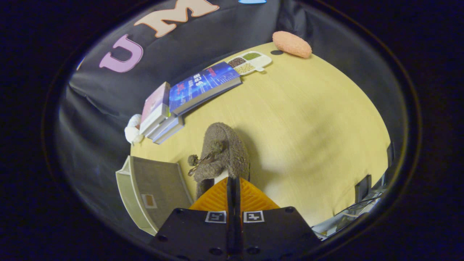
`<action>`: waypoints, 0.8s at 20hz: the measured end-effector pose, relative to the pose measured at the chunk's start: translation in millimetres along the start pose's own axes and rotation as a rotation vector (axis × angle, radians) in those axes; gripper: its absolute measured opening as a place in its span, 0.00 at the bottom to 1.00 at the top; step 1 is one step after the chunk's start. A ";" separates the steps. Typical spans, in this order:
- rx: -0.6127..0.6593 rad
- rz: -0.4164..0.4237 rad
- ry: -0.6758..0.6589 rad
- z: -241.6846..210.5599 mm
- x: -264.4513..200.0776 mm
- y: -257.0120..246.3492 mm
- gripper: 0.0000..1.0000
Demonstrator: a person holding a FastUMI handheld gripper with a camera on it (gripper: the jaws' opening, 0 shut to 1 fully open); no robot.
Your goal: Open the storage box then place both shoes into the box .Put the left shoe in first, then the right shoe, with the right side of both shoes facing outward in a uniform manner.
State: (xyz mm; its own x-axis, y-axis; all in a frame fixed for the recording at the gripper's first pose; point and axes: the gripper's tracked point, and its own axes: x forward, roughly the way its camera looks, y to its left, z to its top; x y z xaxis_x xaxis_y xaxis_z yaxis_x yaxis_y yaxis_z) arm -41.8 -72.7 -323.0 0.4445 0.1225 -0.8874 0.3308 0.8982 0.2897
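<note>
A brown fuzzy shoe with pompom laces hangs just ahead of my fingers, its toe pointing away over the yellow table. My gripper is shut on the shoe's near rim, and both fingers press together on it. The storage box, grey with pale walls and a small label, stands to the left of the fingers at the table's near left corner. Whether its lid is open I cannot tell.
A blue book leans on a stack of books beyond the box, with a white soft item beside them. Farther back lie a divided dish of grains and an orange-pink pad. Dark clips sit on the table's right edge.
</note>
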 end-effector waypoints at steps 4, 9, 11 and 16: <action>-0.021 0.121 -0.067 14.5 -36.7 67.8 0.04; -0.059 0.321 -0.110 20.0 -82.0 178.0 0.03; -0.099 0.300 -0.120 18.8 -74.3 185.7 0.03; -0.144 0.156 -0.074 -10.6 -29.7 148.1 0.04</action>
State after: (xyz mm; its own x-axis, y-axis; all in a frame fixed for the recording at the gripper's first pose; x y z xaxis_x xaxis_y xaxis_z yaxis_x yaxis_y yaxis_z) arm -14.8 61.2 -257.5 0.5424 0.2385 -0.8056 0.1332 0.9223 0.3628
